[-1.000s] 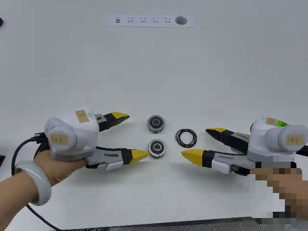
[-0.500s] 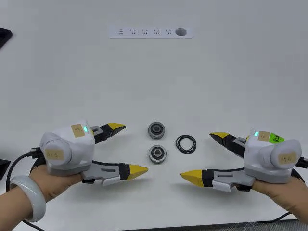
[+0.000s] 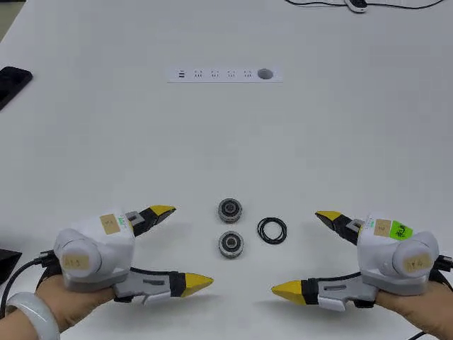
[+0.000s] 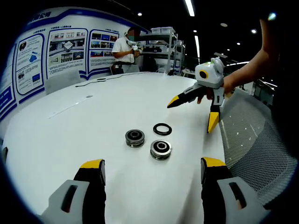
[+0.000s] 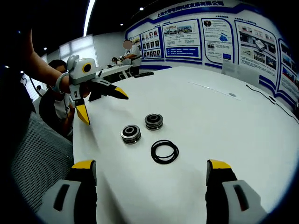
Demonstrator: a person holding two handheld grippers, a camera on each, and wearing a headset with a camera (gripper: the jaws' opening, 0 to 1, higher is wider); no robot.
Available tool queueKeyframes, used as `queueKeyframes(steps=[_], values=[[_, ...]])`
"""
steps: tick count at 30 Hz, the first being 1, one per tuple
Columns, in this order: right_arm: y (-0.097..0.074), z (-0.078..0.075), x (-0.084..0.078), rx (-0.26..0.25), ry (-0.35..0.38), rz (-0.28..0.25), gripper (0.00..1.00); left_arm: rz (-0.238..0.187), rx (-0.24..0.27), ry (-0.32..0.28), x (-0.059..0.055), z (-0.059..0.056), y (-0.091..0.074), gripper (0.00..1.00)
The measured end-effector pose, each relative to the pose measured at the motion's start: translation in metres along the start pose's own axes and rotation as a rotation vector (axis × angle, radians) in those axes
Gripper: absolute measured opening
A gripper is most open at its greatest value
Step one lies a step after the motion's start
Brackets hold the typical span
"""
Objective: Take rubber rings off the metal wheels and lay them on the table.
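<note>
Moved: we draw left gripper (image 3: pixel 187 246) and right gripper (image 3: pixel 301 251) back from metal wheels (image 3: pixel 231 244).
Jaws: both wide, empty.
Nearer wheels: left.

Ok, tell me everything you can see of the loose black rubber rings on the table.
The rubber rings are thin black loops, at least two, overlapped slightly off-centre, and they look like plain matte rubber. They lie flat on the white table, just right of the two metal wheels in the head view, apart from both. Nothing else touches them. The left gripper and right gripper are open and stand well clear on either side.
</note>
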State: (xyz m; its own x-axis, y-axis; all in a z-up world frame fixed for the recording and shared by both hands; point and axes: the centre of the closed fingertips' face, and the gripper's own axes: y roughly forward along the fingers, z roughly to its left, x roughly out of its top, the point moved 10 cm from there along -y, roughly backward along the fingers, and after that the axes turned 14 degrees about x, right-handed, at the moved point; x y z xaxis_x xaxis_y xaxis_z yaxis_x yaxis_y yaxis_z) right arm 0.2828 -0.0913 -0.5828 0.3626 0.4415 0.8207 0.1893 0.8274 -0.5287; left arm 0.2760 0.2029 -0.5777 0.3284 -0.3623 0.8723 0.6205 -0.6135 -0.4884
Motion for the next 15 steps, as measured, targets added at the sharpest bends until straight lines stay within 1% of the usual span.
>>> queueKeyframes(steps=[6, 8, 12, 15], values=[[-0.002, 0.002, -0.001, 0.006, -0.015, 0.005, 0.99, -0.008, 0.024, -0.019, -0.006, -0.002, -0.006, 0.90], [-0.003, 0.002, -0.002, 0.003, -0.022, 0.015, 0.99, -0.011, 0.027, -0.028, -0.006, -0.004, -0.008, 0.91], [-0.004, 0.001, -0.001, -0.002, -0.031, 0.003, 0.99, -0.020, 0.039, -0.034, -0.007, -0.007, -0.011, 0.94], [-0.005, 0.001, 0.000, -0.004, -0.033, 0.005, 0.99, -0.021, 0.041, -0.045, -0.008, -0.007, -0.012, 0.98]])
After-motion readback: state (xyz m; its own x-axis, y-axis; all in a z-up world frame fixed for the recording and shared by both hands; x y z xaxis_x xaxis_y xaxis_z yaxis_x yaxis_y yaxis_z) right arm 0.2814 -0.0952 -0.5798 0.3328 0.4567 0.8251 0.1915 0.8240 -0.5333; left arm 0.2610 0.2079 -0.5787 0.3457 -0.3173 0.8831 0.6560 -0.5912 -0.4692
